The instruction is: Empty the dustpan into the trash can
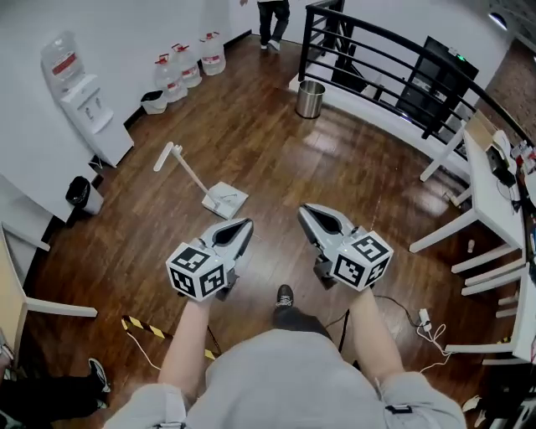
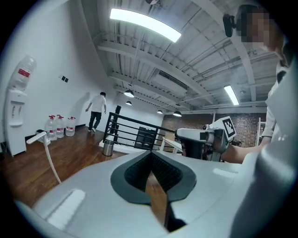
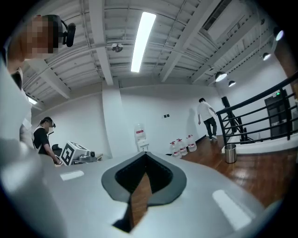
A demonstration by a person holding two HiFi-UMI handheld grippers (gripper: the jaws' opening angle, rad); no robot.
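Note:
A white dustpan (image 1: 224,199) lies on the wood floor with its long handle (image 1: 177,162) running up-left; the handle (image 2: 46,151) also shows in the left gripper view. A round metal trash can (image 1: 311,99) stands far off by the black railing, and both gripper views catch the can (image 2: 108,148) (image 3: 230,153). My left gripper (image 1: 243,224) (image 2: 150,158) and right gripper (image 1: 308,209) (image 3: 145,160) are held side by side at waist height, well short of the dustpan. Both are shut and hold nothing.
A small black bin (image 1: 79,193) sits by the left wall near a white water dispenser (image 1: 88,113). Water bottles (image 1: 188,65) line the far wall. White desks (image 1: 490,209) fill the right side. Yellow-black tape (image 1: 144,327) and cables (image 1: 423,323) lie near my feet. A person (image 1: 272,21) stands far off.

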